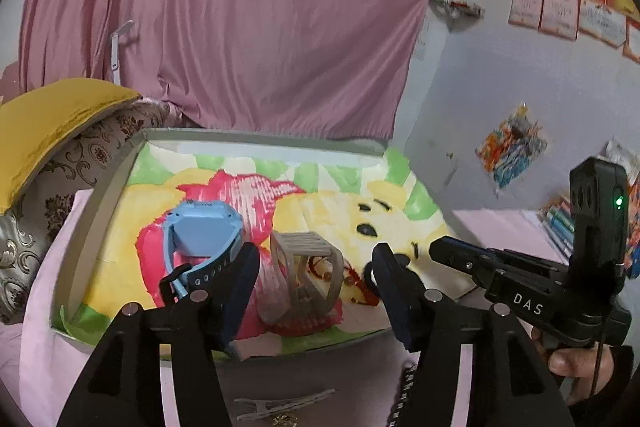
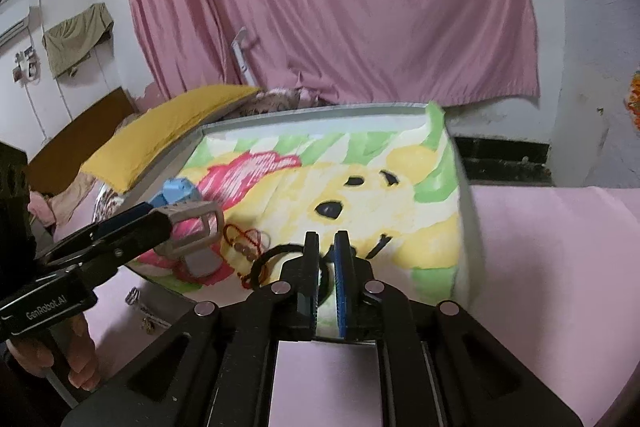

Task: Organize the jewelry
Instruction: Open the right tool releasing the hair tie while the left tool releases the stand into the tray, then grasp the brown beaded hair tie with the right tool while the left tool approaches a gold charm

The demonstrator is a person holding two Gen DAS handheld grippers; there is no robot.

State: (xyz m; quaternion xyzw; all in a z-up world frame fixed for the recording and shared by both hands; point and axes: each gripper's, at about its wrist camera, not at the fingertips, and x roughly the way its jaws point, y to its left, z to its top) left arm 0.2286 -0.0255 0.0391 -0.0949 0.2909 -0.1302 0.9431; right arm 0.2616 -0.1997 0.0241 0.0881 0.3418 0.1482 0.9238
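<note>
**Over the painted tray: right gripper pinched at the black ring, left gripper wide by the watches**

Over the tray [image 1: 224, 143], a shallow grey-rimmed box lined with a bear picture on pink bedding, both tools work the near edge.

- Left gripper [image 1: 316, 267]: fingers spread wide, nothing between them. Blue watch [image 1: 200, 227] sits at its 10 o'clock, the strap just behind the left finger; whether it touches I cannot tell. Grey watch [image 1: 306, 267] stands on edge straight ahead at 12, in line with the gap.
- Right gripper [image 2: 327, 259]: fingers nearly together. A black ring-shaped band [image 2: 266, 259] loops out to its 9 o'clock, and its far end appears to pass between the fingers; I judge it pinched on the band, though the contact point is partly hidden.
- Red beaded bracelet [image 2: 240, 247] lies just beyond the band, at the right gripper's 10 o'clock, between band and grey watch.
- Outside the tray, on the bedding near the front rim: a pale hair clip [image 1: 280, 403] and a small metal piece, too blurred to name.

Key relation: the band's loop lies left of the right gripper, its plane roughly flat on the lining. The right tool is the nearer one, so it suits any lift. Risk, by judgement: the red bracelet lies close enough to snag.
</note>
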